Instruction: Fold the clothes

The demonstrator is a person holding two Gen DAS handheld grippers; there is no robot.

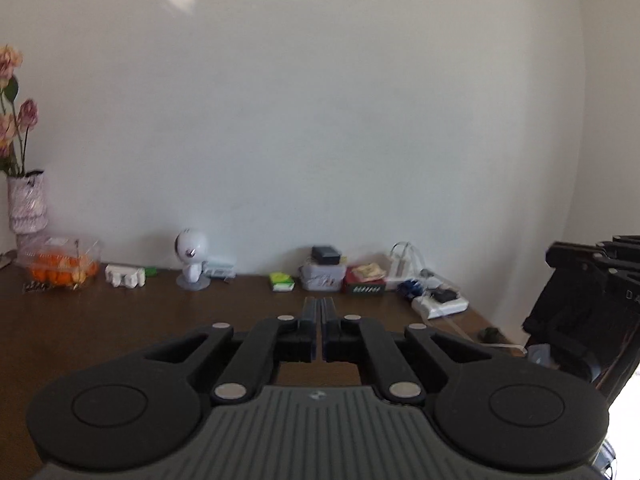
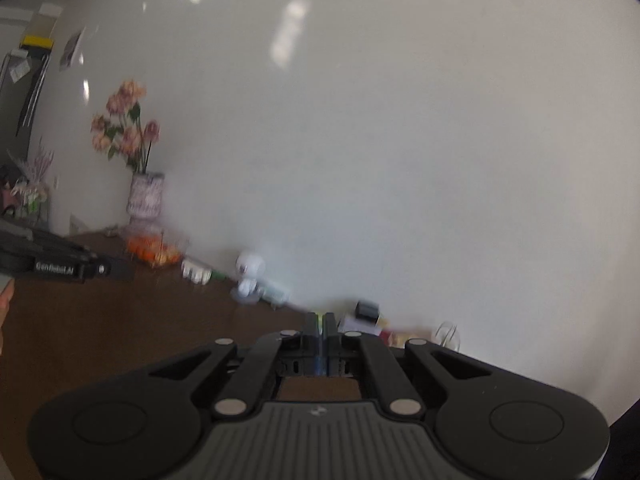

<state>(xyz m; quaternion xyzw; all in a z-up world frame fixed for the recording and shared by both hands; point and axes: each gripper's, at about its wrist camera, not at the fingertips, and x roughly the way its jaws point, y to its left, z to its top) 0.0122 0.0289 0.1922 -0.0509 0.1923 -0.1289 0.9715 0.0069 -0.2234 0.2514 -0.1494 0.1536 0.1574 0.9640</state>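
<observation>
Left wrist view: left gripper (image 1: 321, 304) and right gripper (image 2: 321, 320) both closed, empty, raised above table (image 1: 120, 320).

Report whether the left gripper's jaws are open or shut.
Shut. In the left wrist view the left gripper has its two fingers pressed together, nothing visible between them.

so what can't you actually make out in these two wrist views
- Clothes to fold: in neither view; both cameras look over the dark wooden table at the wall.
- Left gripper: whether cloth sits between its shut jaws, unclear.
- Small red box: label too small.
- Right view: blurred clutter.
</observation>
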